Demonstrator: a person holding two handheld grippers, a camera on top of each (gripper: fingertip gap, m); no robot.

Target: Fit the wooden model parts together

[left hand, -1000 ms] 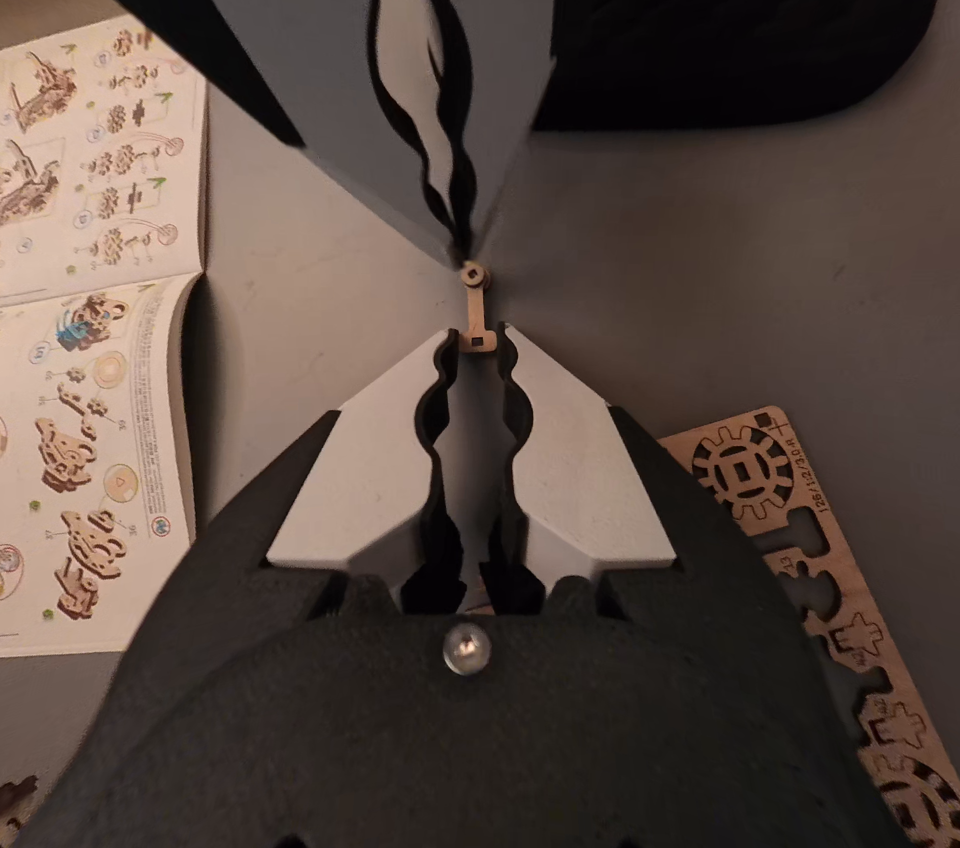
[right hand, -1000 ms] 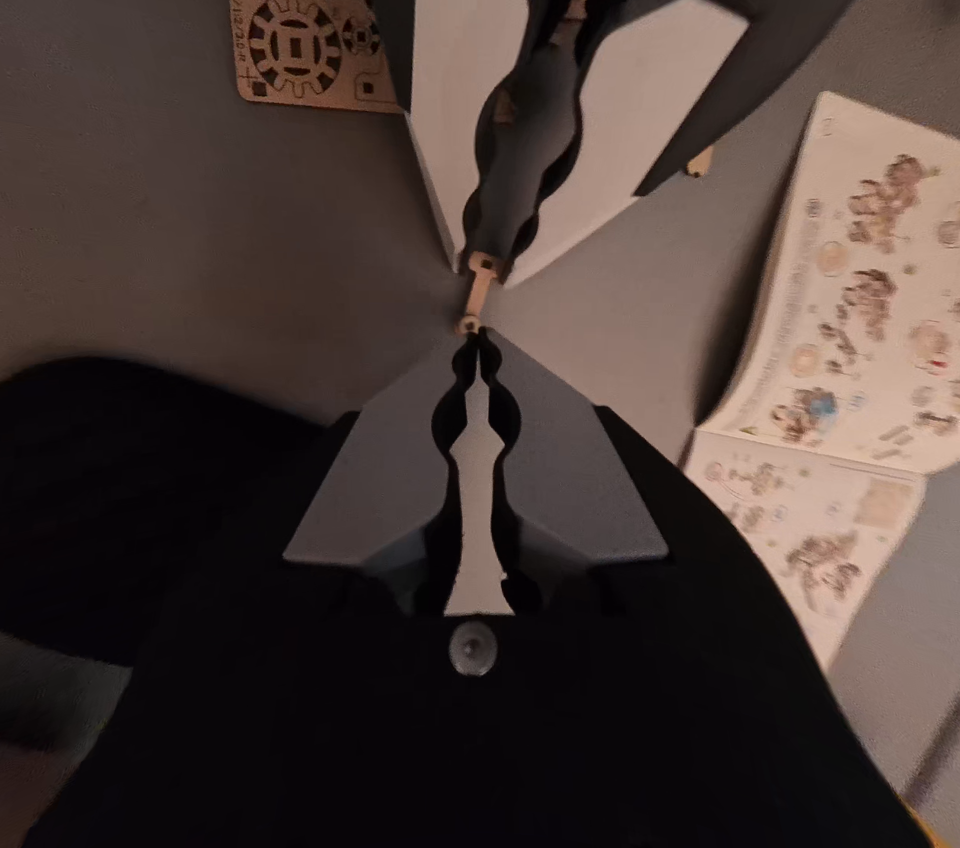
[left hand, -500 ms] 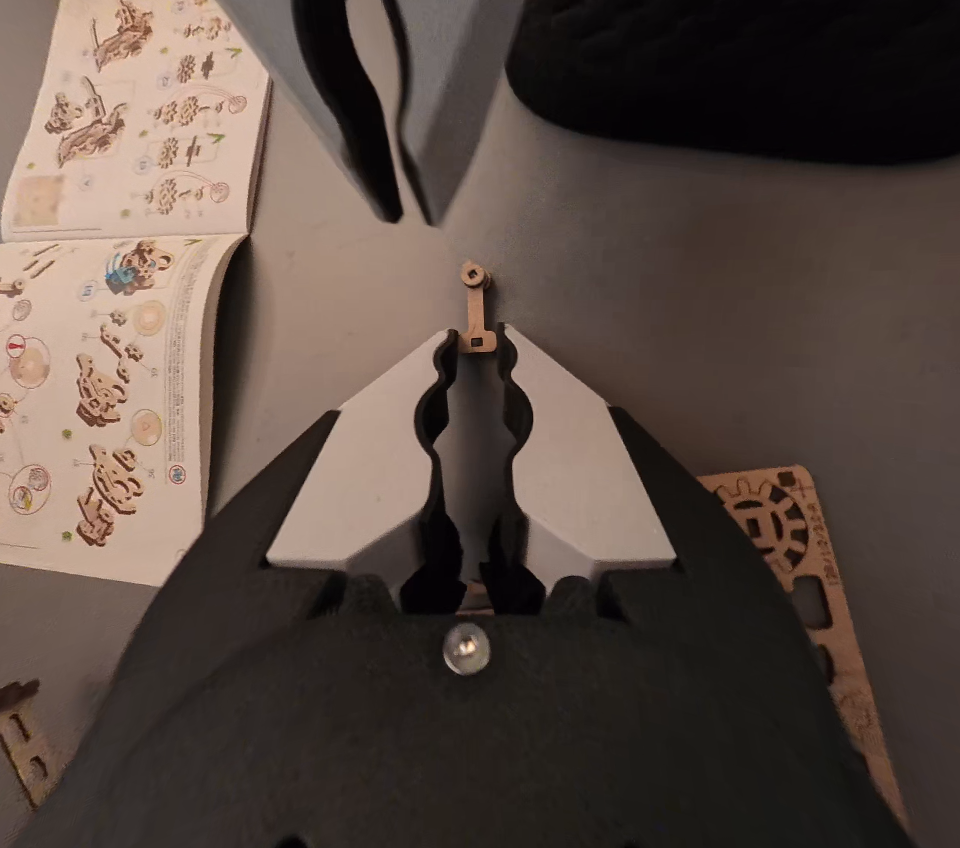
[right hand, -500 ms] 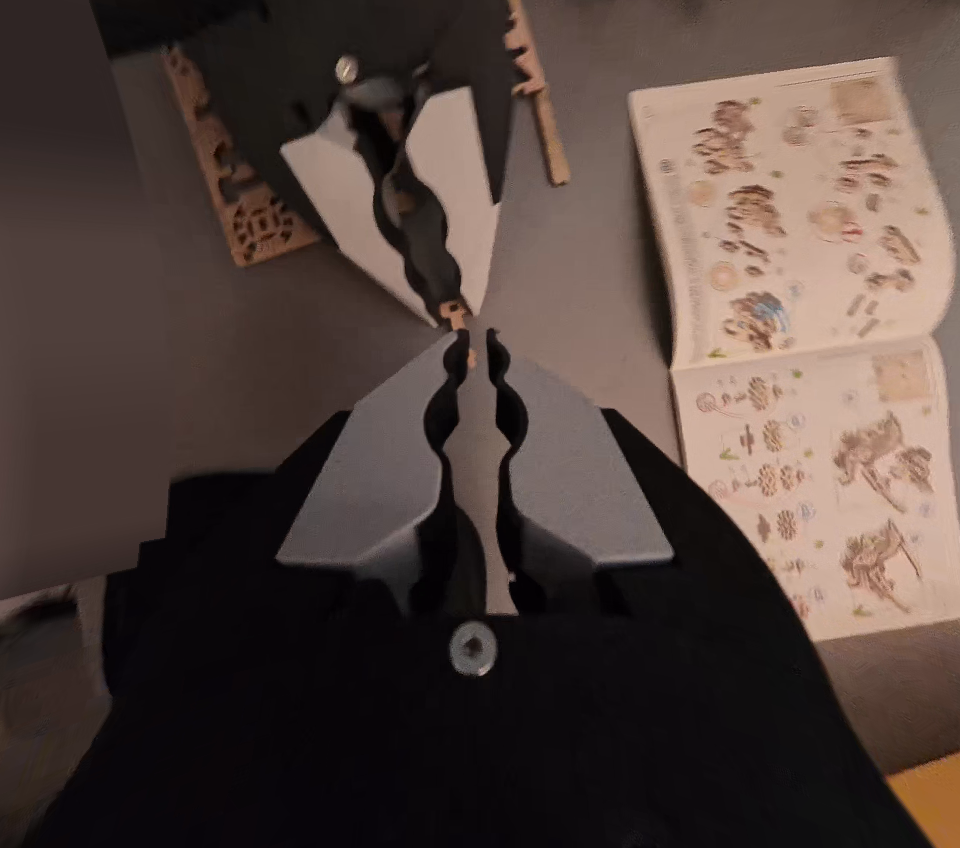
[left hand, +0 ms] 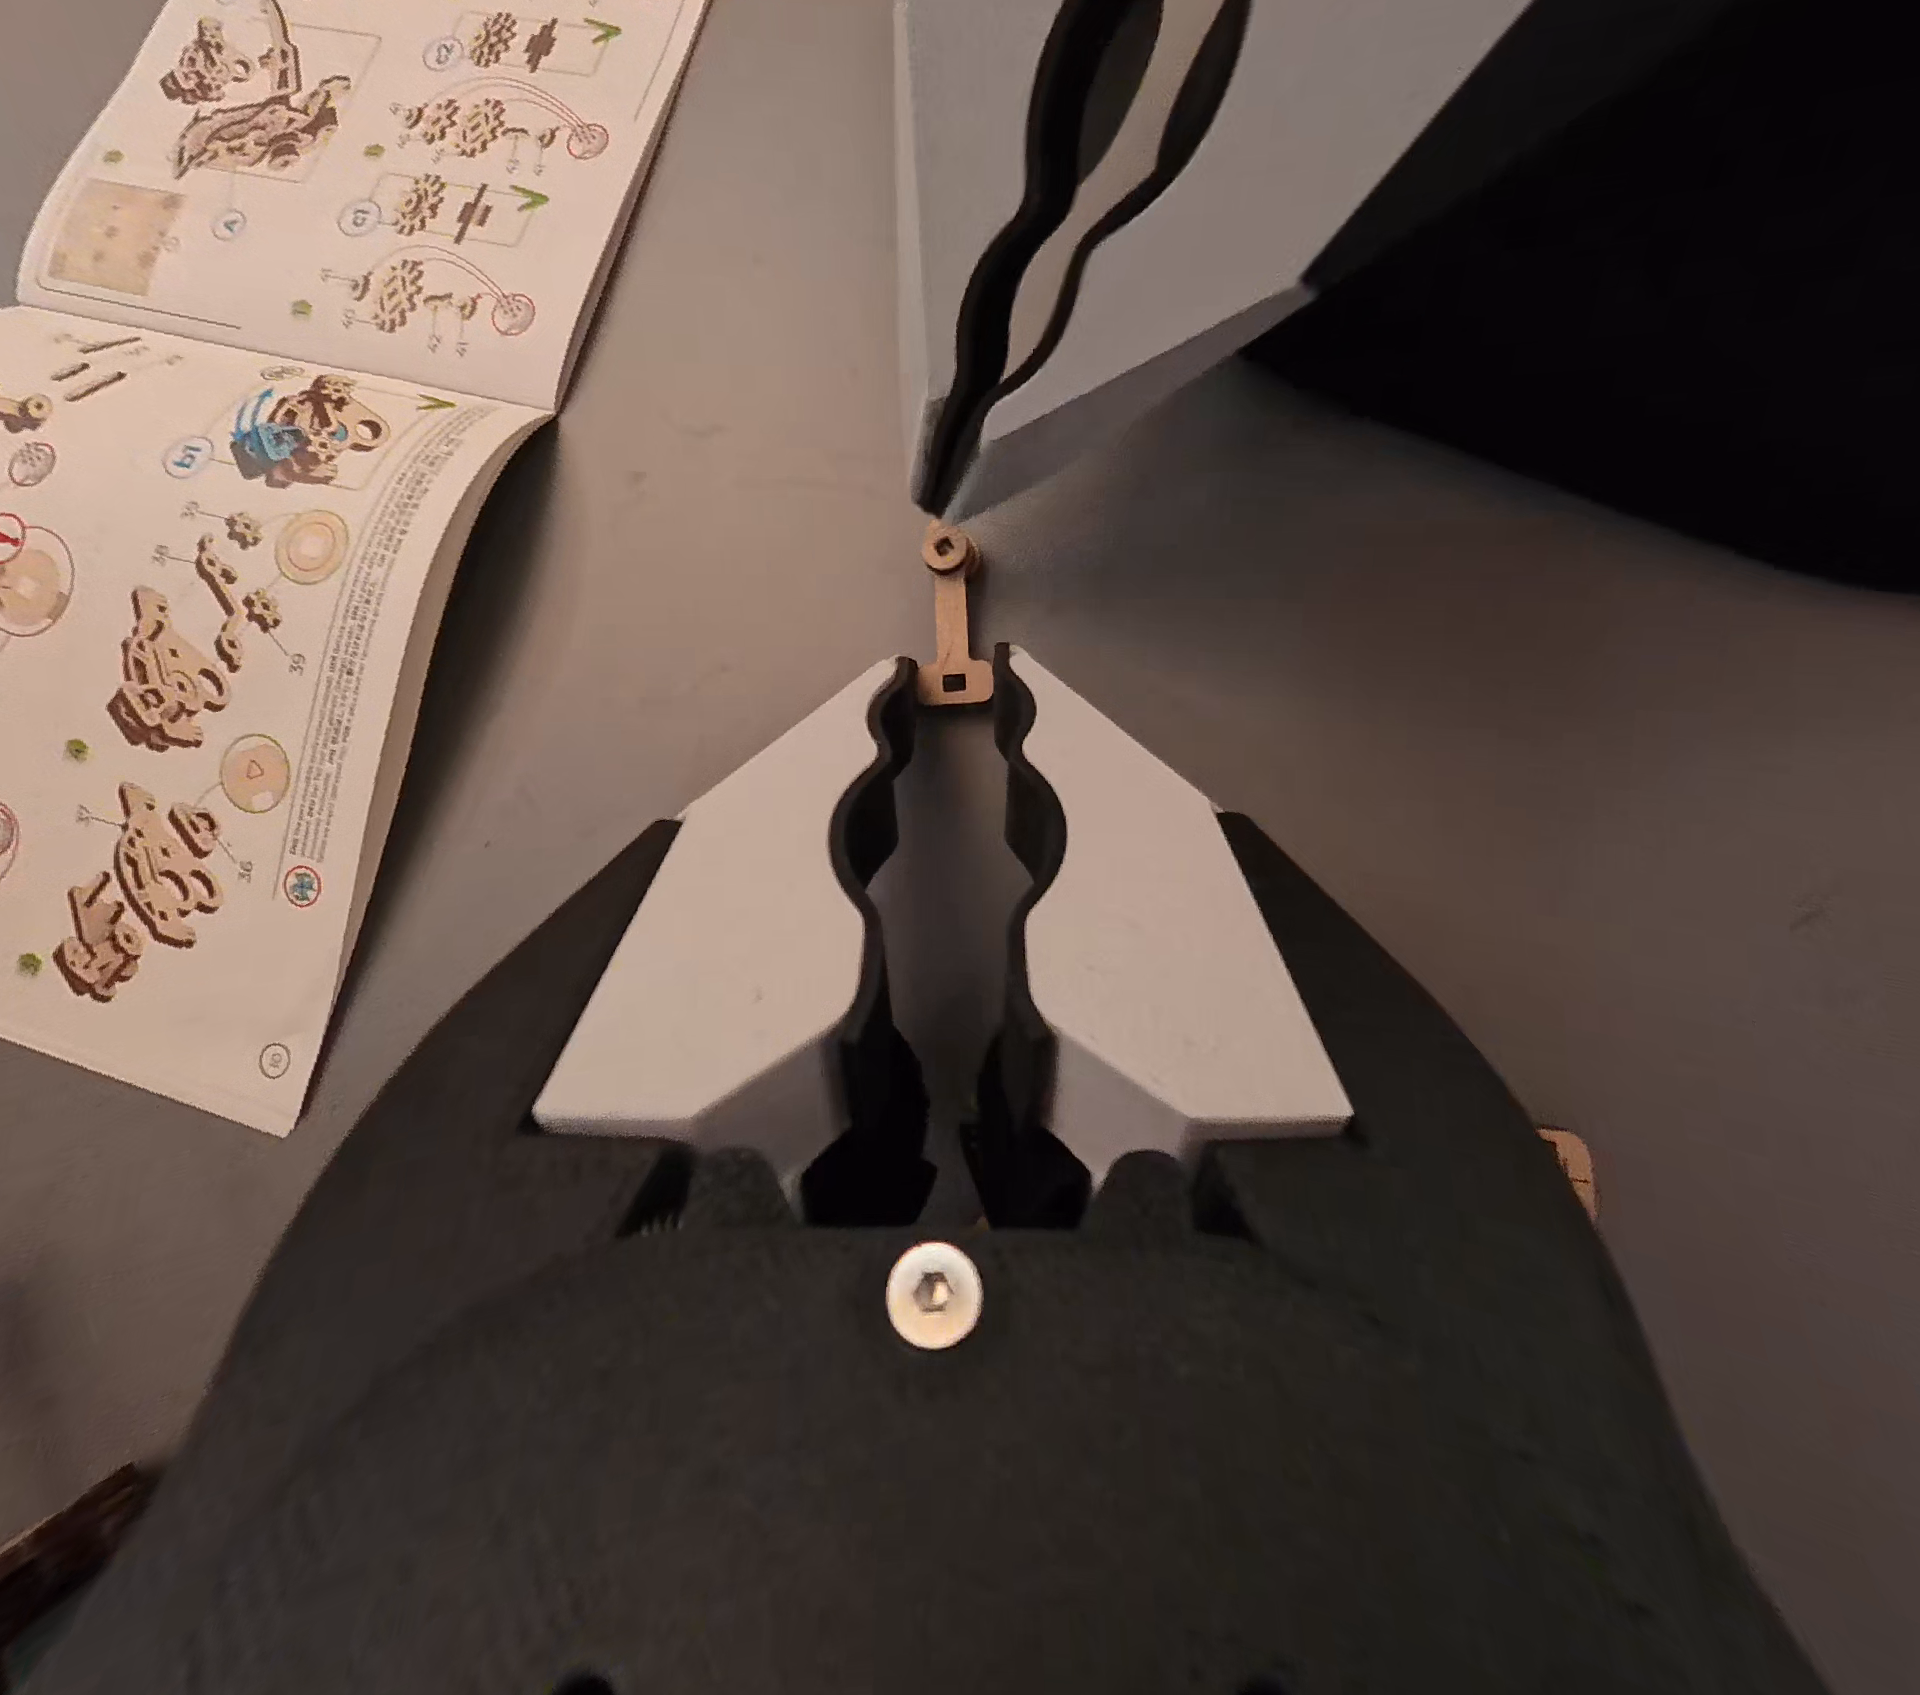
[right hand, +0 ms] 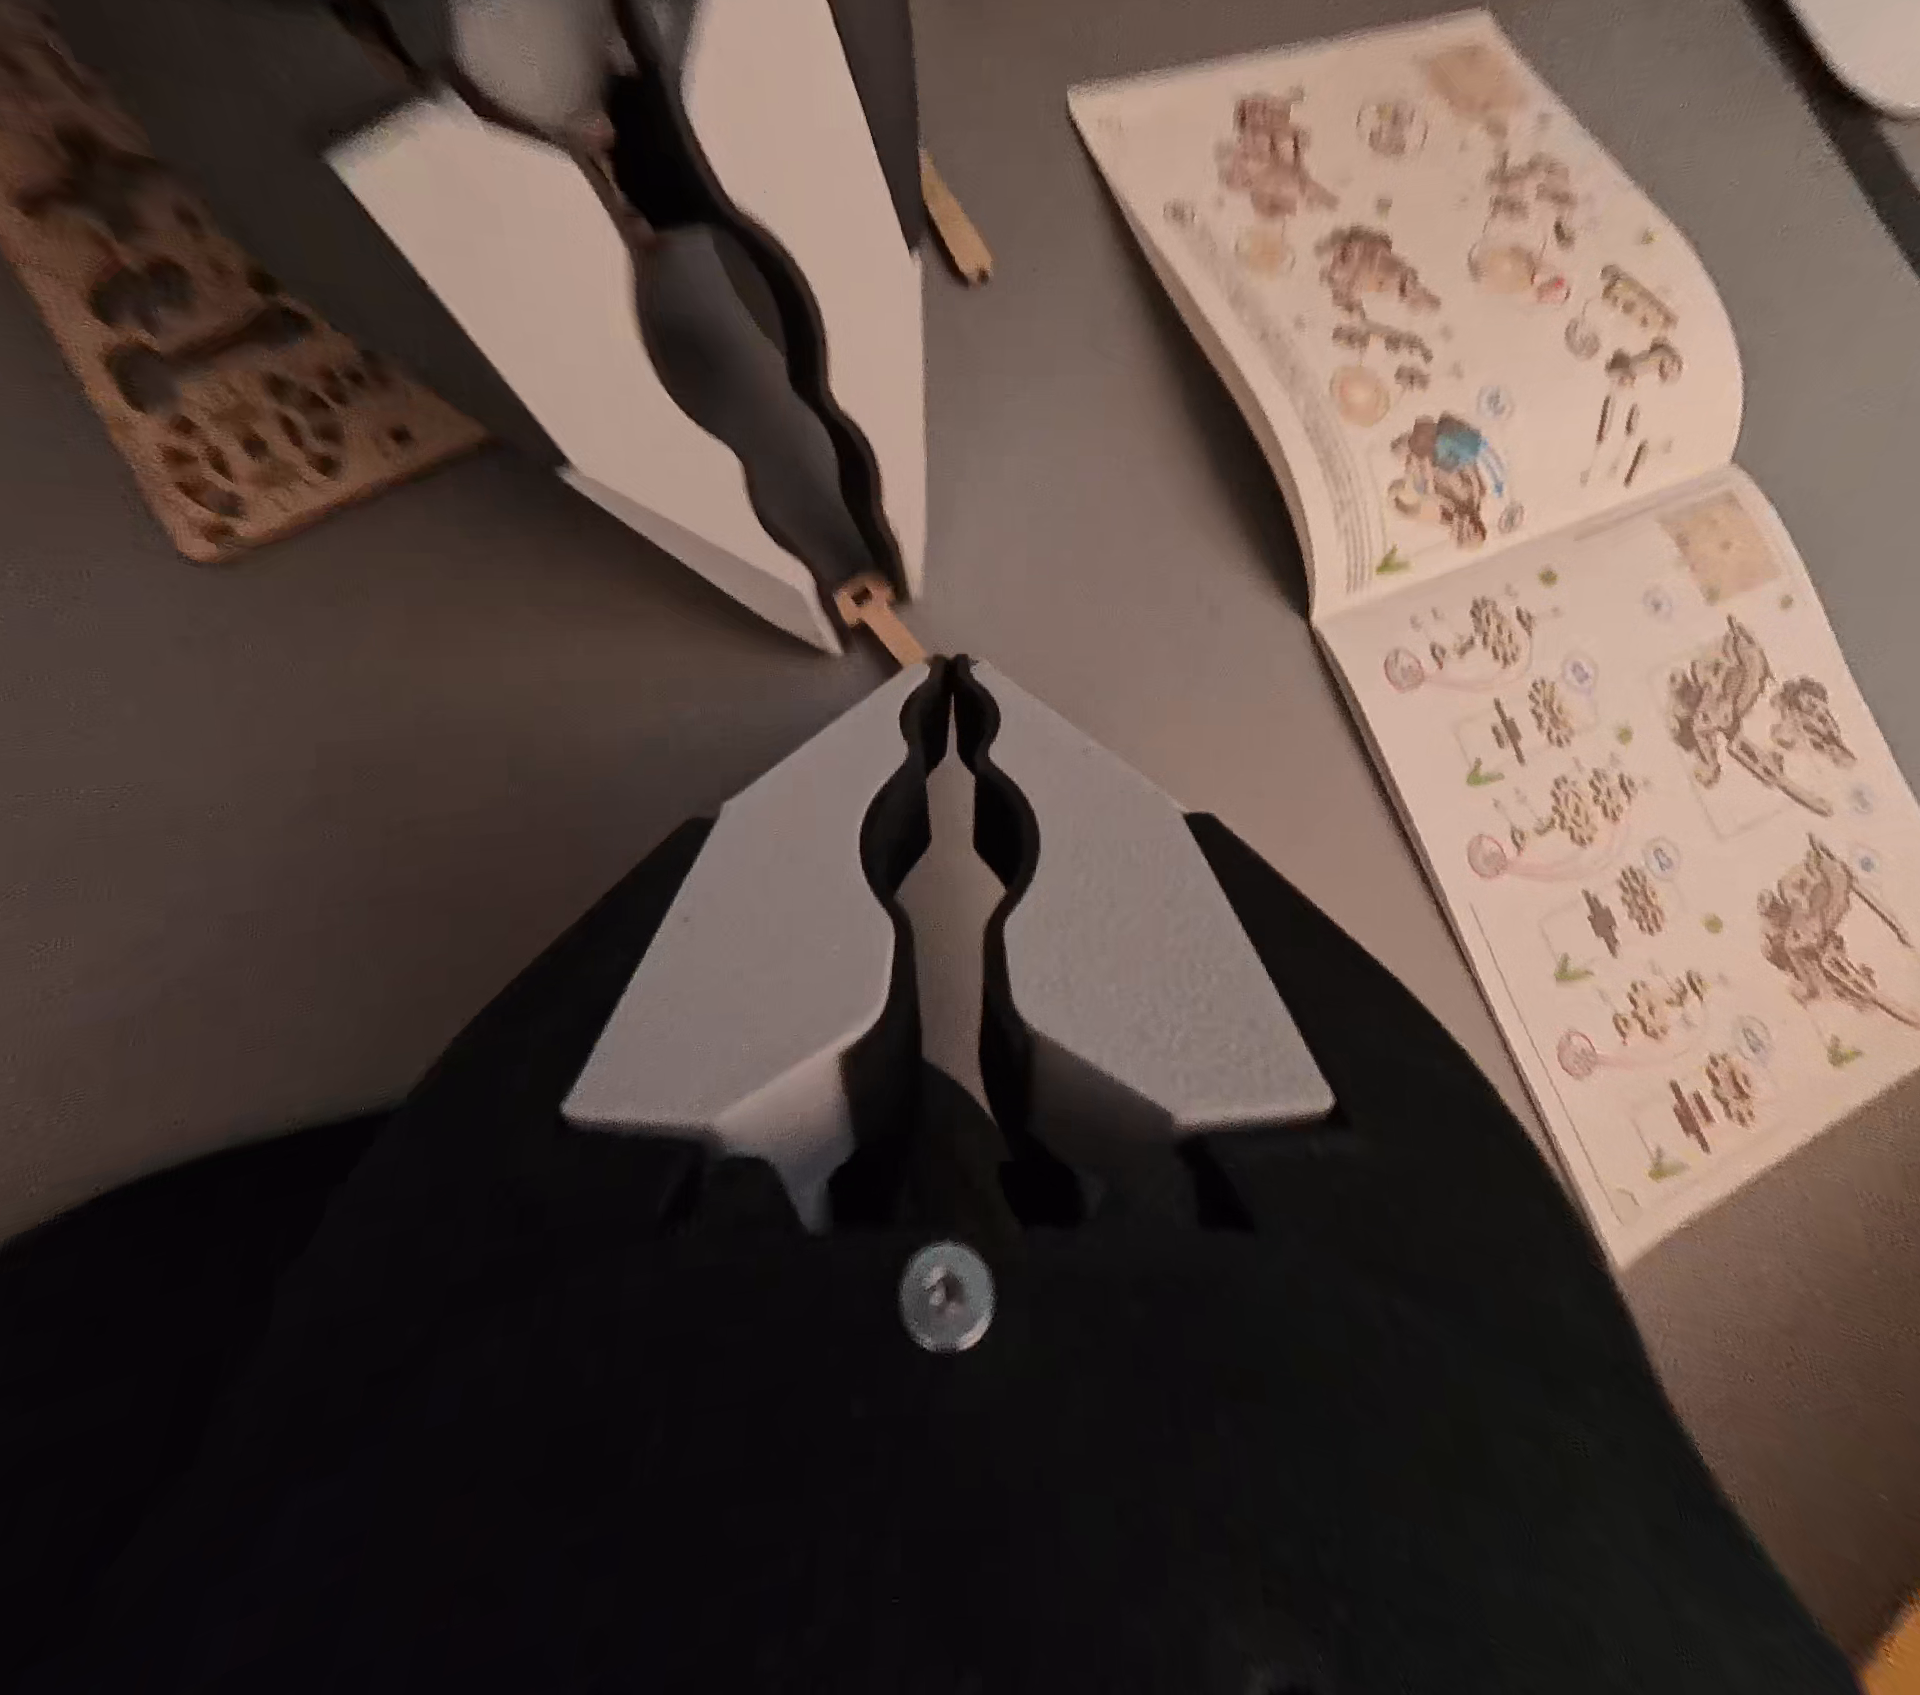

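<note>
Left wrist view: the left gripper is clamped on the square end of a tiny wooden lever, held above the table beside the booklet. The right gripper, tips together, meets its ring end. Thin and brittle, likely; best pinched at the ends.

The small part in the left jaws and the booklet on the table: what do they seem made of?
Small part: apparently thin unfinished plywood; pale tan, flat, with dark edges, perhaps laser-cut. Booklet: matte printed paper, apparently; its open pages curve at the fold.
</note>
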